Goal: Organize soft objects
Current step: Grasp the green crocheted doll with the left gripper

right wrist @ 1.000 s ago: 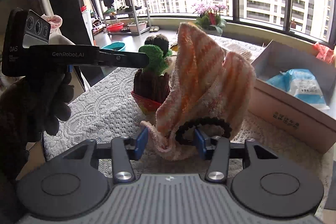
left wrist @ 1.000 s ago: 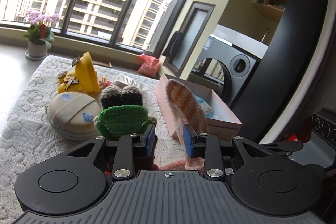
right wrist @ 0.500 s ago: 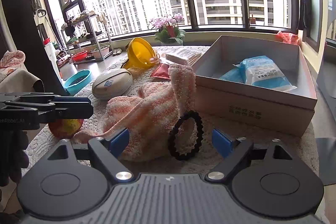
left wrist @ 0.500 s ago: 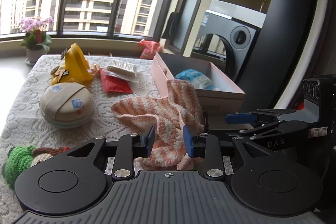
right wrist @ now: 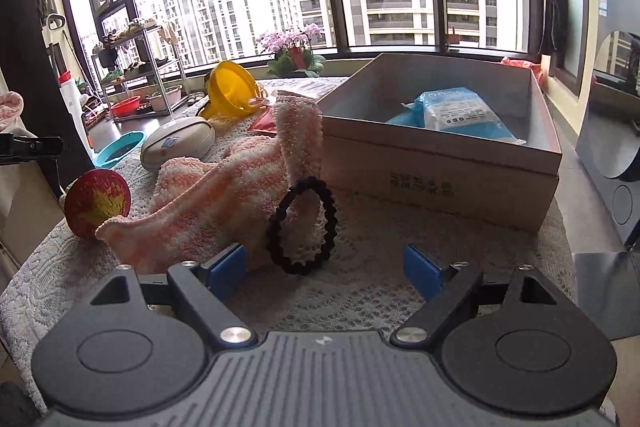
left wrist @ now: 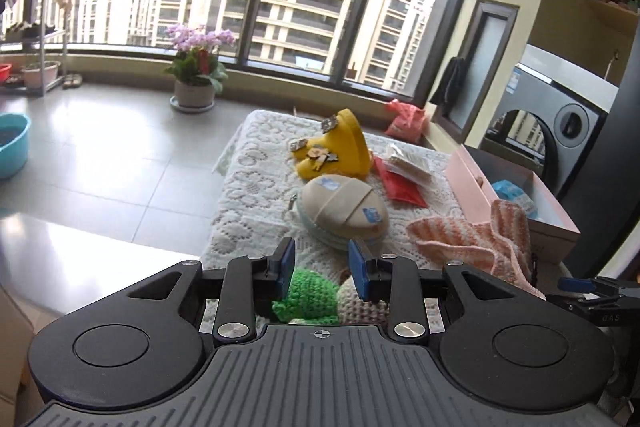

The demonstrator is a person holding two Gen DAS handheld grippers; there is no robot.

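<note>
The orange-and-white striped towel [right wrist: 224,203] lies crumpled on the lace cloth, one end leaning on the box [right wrist: 440,179]. A black hair tie [right wrist: 302,227] leans against it. My right gripper [right wrist: 324,269] stands wide open just in front of both and holds nothing. My left gripper [left wrist: 322,267] is partly open over the green crocheted cactus toy [left wrist: 308,297], which lies on its side under the fingers; the pads do not press on it. The toy's red and yellow base [right wrist: 98,203] faces the right wrist camera. In the left wrist view the towel [left wrist: 480,239] lies to the right.
The pink box [left wrist: 520,211] holds a blue wipes pack [right wrist: 456,111]. A beige pouch [left wrist: 344,211], a yellow funnel [left wrist: 340,147] and a red packet [left wrist: 400,183] lie further back on the cloth. The table's left edge drops to the tiled floor.
My right gripper opened and let go of the towel and hair tie, which now rest on the table. My left gripper swung left, off the towel and over the cactus toy, now toppled.
</note>
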